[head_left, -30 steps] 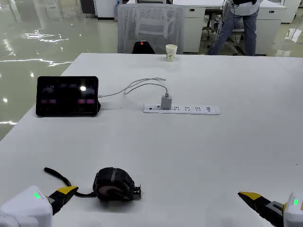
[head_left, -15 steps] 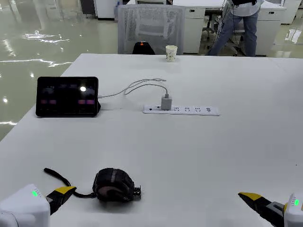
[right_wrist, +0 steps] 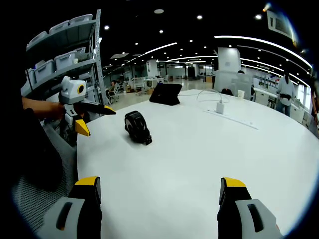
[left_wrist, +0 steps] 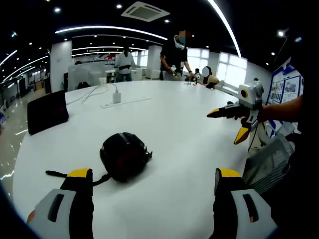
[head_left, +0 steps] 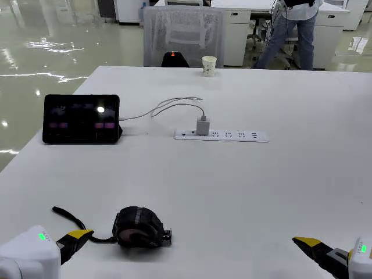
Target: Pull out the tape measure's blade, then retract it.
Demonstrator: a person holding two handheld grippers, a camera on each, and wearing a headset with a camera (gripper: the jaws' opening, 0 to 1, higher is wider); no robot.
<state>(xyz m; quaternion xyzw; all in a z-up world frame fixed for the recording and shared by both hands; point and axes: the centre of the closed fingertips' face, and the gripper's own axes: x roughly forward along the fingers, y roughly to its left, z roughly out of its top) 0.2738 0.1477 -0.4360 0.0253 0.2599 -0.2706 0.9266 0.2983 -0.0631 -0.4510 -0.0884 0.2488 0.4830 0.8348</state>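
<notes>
Fingers [left_wrist: 79, 186] wide on left gripper [left_wrist: 153, 173], right gripper [right_wrist: 160, 181] alike; tape measure [head_left: 139, 228] crosswise, tip rightward.

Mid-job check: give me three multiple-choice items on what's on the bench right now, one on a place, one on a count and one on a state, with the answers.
1. Where is the tape measure?
A. on the floor
B. on the table, just ahead of the left gripper
C. hanging off the table's edge

2. What is plugged into the power strip?
A. nothing
B. three plugs
C. one charger

3. How are the left gripper's fingers?
A. open, clear of the tape measure
B. shut on the tape measure
C. shut on nothing

Answers:
1 B: the black case lies on the white top in front of that gripper.
2 C: a single white charger sits near the strip's left end.
3 A: the yellow-tipped fingers stand wide apart, with the tape measure beyond them.
</notes>
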